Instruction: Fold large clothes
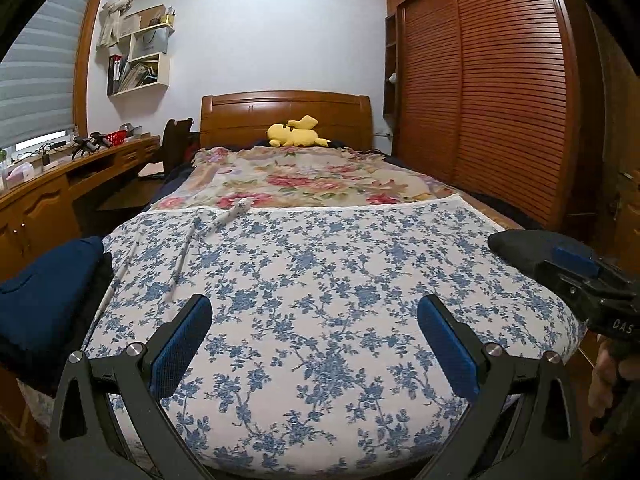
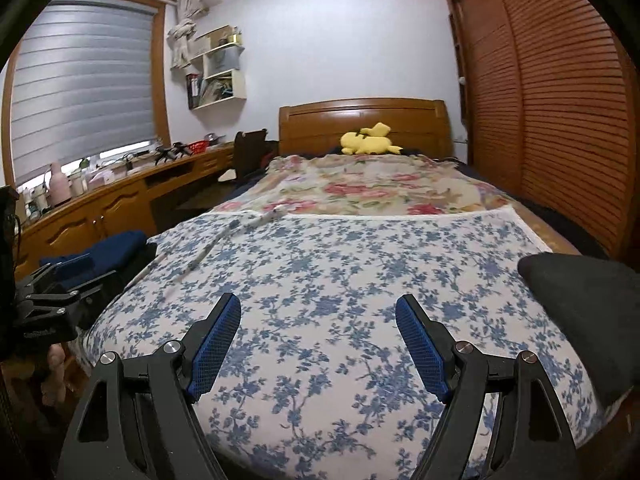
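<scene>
Floral garment (image 1: pixel 328 280) lay spread flat on the bed (image 1: pixel 500 222).
You held left tool (image 1: pixel 316 344) and right tool (image 2: pixel 318 344) apart, empty, above its near edge; folding stage was indeterminate.

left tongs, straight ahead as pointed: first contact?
Probably the blue-floral garment spread on the bed: the open left tongs point low across it. Depth is unclear; nothing else lies between.

left tongs (image 1: pixel 314 344) – spread wide, empty | right tongs (image 2: pixel 318 346) – spread wide, empty
</scene>
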`<state>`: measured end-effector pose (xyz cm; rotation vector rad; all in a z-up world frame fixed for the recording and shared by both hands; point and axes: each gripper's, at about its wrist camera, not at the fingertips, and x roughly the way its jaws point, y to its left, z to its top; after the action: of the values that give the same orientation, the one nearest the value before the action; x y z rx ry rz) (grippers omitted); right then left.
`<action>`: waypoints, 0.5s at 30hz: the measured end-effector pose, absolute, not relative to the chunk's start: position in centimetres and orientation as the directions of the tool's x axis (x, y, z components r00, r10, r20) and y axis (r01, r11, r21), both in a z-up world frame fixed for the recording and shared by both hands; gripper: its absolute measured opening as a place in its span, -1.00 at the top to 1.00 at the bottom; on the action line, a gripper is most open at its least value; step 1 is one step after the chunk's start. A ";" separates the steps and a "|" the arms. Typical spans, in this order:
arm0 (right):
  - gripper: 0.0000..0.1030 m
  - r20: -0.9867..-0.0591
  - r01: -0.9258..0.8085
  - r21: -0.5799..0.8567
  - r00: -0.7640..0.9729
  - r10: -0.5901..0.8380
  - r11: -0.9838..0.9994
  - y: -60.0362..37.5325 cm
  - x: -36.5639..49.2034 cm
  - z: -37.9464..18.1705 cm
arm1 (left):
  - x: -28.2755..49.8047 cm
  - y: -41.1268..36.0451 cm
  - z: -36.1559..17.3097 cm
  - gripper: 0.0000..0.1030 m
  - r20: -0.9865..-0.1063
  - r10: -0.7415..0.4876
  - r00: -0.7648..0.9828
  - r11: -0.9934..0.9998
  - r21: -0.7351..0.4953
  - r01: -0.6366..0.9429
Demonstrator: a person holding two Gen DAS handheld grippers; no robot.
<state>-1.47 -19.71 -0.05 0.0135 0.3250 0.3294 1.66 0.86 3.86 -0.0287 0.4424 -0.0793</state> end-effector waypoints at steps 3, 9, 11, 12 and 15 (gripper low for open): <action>-0.58 -0.304 -0.304 0.073 0.900 0.312 0.950 -19.5 -1.6 -0.3 | 1.6 0.5 4.0 -0.99 -0.426 -0.082 0.901 0.997 -0.041 0.071; -0.58 -0.293 -0.294 0.079 0.906 0.304 0.952 -19.5 -2.1 -1.0 | 1.6 0.5 3.9 -0.99 -0.429 -0.083 0.900 0.996 -0.048 0.069; -0.58 -0.293 -0.292 0.078 0.907 0.302 0.953 -19.5 -2.2 -0.9 | 1.5 0.5 3.9 -0.99 -0.432 -0.084 0.898 0.996 -0.050 0.069; -0.58 -0.293 -0.291 0.077 0.908 0.301 0.954 -19.3 -1.6 -1.6 | 1.5 0.6 3.8 -0.99 -0.433 -0.083 0.898 0.996 -0.050 0.068; -0.57 -0.295 -0.290 0.078 0.907 0.300 0.954 -19.5 -1.0 -2.0 | 1.5 0.6 3.9 -0.99 -0.434 -0.083 0.897 0.996 -0.050 0.068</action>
<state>-0.98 -19.47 -2.00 0.0326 0.3092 0.3041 1.48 0.59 3.86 -0.0333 0.4515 -0.0782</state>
